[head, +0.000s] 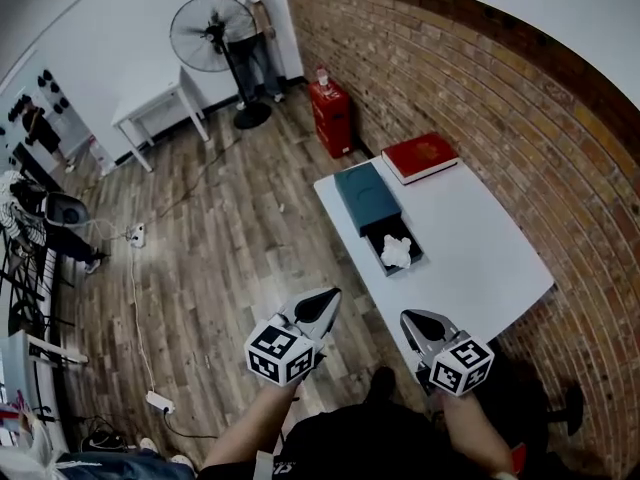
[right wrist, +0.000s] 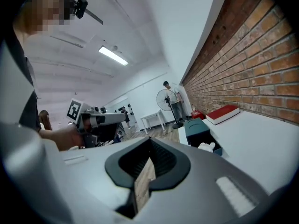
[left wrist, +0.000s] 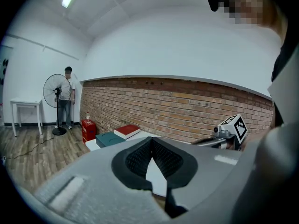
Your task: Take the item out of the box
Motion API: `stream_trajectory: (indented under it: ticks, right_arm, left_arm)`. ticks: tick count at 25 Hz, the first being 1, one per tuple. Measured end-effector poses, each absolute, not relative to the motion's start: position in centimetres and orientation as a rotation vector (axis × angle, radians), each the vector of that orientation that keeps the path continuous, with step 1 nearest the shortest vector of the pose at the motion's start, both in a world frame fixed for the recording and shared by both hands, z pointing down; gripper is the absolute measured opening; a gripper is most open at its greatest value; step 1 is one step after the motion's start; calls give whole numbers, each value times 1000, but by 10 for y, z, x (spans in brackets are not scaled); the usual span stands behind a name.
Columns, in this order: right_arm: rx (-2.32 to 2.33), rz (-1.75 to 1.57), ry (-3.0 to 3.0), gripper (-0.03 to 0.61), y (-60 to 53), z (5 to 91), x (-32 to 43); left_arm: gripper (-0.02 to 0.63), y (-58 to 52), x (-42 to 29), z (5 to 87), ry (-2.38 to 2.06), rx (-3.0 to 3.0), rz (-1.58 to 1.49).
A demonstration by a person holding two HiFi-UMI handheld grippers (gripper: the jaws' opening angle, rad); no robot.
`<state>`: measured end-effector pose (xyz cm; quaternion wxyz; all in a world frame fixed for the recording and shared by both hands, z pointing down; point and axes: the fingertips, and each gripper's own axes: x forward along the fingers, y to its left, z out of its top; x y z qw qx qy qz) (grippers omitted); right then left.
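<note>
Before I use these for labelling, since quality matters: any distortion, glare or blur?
Head view: fisheye bows the brick wall; white table evenly lit. Left gripper view: claw housing soft, corners dark. Right gripper view: ceiling lamp glares mildly.

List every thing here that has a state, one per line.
left tool: shut, nothing between the jaws.
right tool: shut, nothing between the jaws.
box: open, on the table.
white item: inside the box, untouched.
teal lid: clear of the opening, lying flat.
red book: closed, flat on the table.
fan: upright on the floor.
</note>
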<state>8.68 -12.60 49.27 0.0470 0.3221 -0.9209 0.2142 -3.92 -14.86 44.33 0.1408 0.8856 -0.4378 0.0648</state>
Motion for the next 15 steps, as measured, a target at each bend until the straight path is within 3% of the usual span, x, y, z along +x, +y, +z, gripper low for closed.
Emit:
stream_trajectory:
  ticks: [15]
  right_arm:
    - [1019, 729, -2761, 0, -202, 513, 123]
  left_arm:
    - [2, -235, 8, 458, -1154, 2572, 243]
